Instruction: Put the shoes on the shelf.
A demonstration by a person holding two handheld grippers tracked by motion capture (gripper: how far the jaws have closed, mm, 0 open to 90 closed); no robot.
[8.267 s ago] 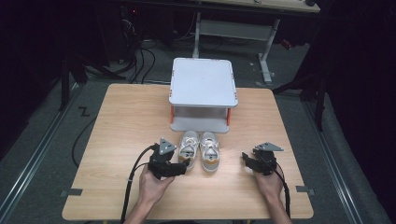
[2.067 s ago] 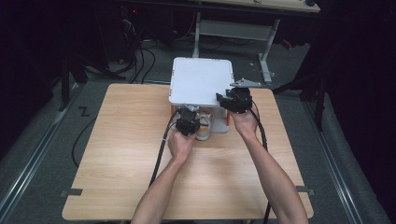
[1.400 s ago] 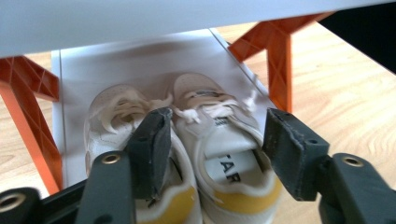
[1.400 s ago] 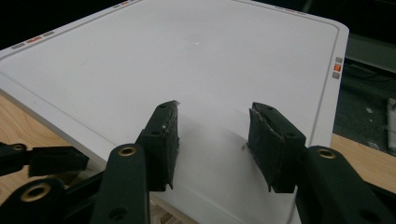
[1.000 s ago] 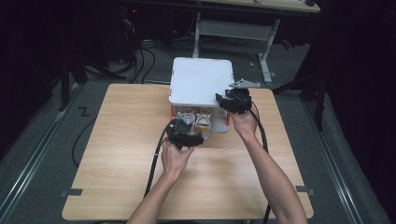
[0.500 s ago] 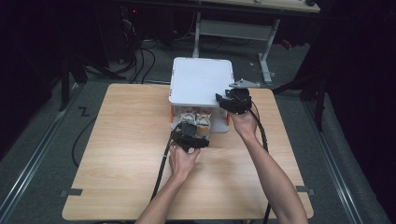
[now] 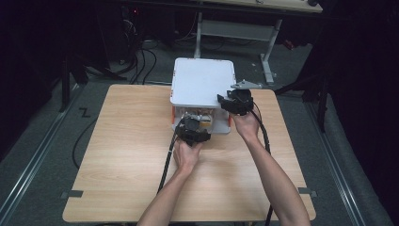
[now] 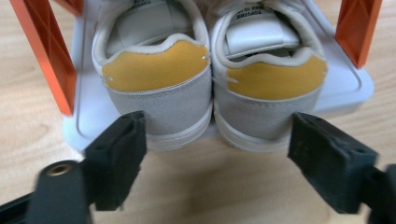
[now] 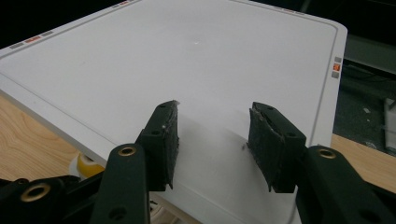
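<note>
Shoes (image 8: 210, 88) released, left gripper (image 8: 215, 163) withdrawn, narrowing

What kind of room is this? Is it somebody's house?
Probably not a house: it looks like a lab or recording room. A wooden table stands on grey floor among loose cables, with a metal-legged workbench behind in the dark.

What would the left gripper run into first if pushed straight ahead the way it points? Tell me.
Most likely the heels of the pair of small shoes on the rack's lower shelf. The left gripper stands open, its jaws just off the heels, one on each outer side.
</note>
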